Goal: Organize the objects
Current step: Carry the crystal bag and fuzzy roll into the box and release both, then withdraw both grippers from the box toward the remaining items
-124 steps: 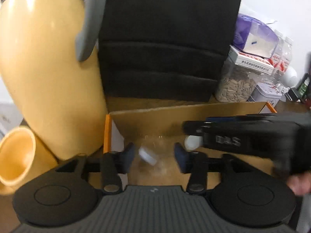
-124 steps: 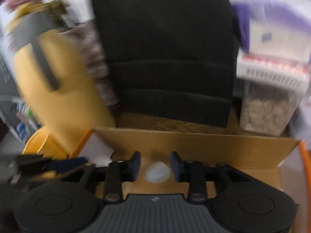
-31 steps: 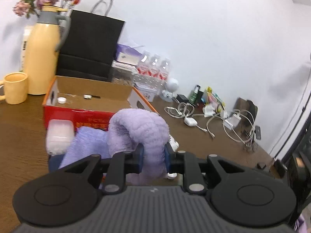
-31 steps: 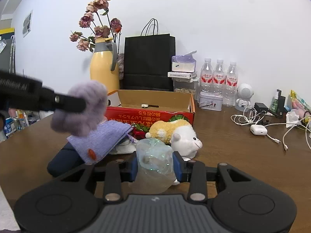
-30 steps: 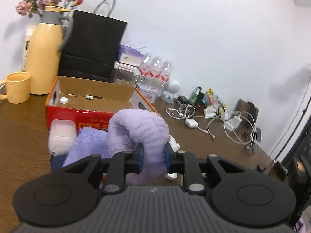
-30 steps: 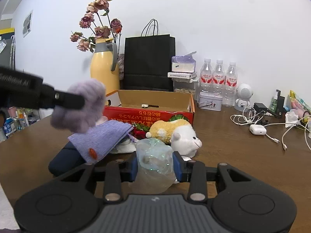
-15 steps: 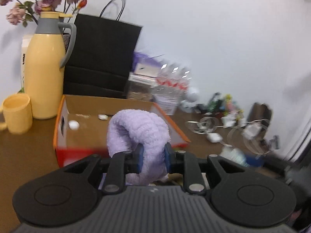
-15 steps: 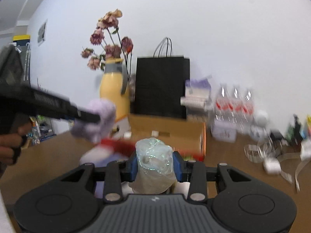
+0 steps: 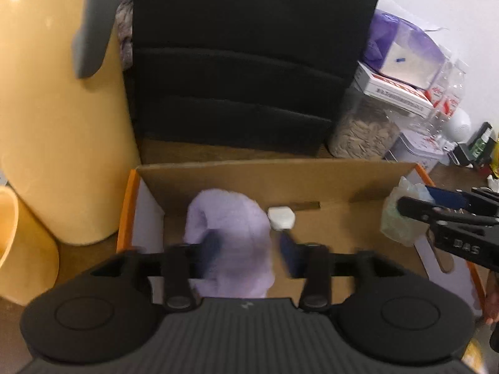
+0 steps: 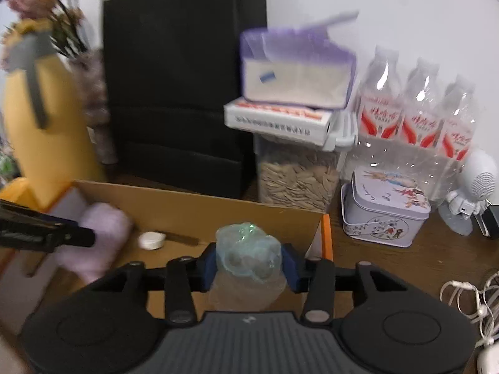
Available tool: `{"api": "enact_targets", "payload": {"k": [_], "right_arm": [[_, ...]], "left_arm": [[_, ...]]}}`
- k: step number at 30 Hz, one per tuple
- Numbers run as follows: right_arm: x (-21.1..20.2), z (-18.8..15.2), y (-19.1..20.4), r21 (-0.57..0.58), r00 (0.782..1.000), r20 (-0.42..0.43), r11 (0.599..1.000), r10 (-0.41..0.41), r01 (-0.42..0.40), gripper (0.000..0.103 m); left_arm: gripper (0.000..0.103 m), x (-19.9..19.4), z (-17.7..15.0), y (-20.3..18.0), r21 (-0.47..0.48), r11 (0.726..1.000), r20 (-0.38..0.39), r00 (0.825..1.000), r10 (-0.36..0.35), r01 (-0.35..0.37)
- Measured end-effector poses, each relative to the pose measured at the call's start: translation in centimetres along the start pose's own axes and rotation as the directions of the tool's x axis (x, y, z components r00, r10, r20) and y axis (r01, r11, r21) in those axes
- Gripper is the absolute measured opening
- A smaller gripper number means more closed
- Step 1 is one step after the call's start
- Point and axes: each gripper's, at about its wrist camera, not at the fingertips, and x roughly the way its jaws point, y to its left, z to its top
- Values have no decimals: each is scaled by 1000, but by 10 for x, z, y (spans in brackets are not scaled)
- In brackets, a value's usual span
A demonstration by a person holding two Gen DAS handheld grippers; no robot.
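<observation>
A cardboard box (image 9: 343,180) with orange edges lies open below both grippers; it also shows in the right wrist view (image 10: 218,208). My left gripper (image 9: 249,246) is open over the box's left part, its fingers blurred, with a fluffy purple cloth (image 9: 230,237) loose between them. The cloth (image 10: 99,237) also shows in the right wrist view, by the left gripper's tip. My right gripper (image 10: 249,260) is shut on a crumpled clear plastic bag (image 10: 248,249), held over the box's right end (image 9: 399,221). A small white cap (image 9: 281,217) lies on the box floor.
A yellow thermos (image 9: 56,109) and yellow mug (image 9: 18,249) stand left of the box. A black paper bag (image 9: 249,56) stands behind it. A seed jar (image 10: 296,180), tissue box (image 10: 296,71), water bottles (image 10: 414,115), a tin (image 10: 383,218) and cables (image 10: 467,296) are to the right.
Both grippers moved forward from the table's middle to over the box. The left gripper's fingers have spread and let go of the purple cloth. The right still holds the bag.
</observation>
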Motion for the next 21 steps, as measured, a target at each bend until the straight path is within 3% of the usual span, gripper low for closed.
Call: {"api": "enact_targets", "payload": {"k": [2, 7, 12, 16, 21], "right_arm": [[12, 2, 0, -23, 999, -5, 999, -41, 41, 62], [-1, 2, 1, -57, 996, 53, 996, -71, 74, 65], [-60, -4, -4, -19, 991, 125, 999, -38, 41, 72], [-125, -32, 4, -41, 985, 174, 999, 1, 6, 77], [-209, -105, 17, -36, 972, 215, 995, 93, -88, 83]], "left_arm": [[71, -4, -1, -2, 16, 1000, 32, 999, -18, 17], [76, -32, -6, -6, 46, 999, 70, 997, -15, 12], [83, -94, -23, -9, 60, 998, 150, 989, -13, 4], [101, -164, -73, -13, 74, 997, 259, 965, -38, 19], [103, -241, -177, -20, 110, 992, 337, 937, -93, 59]]}}
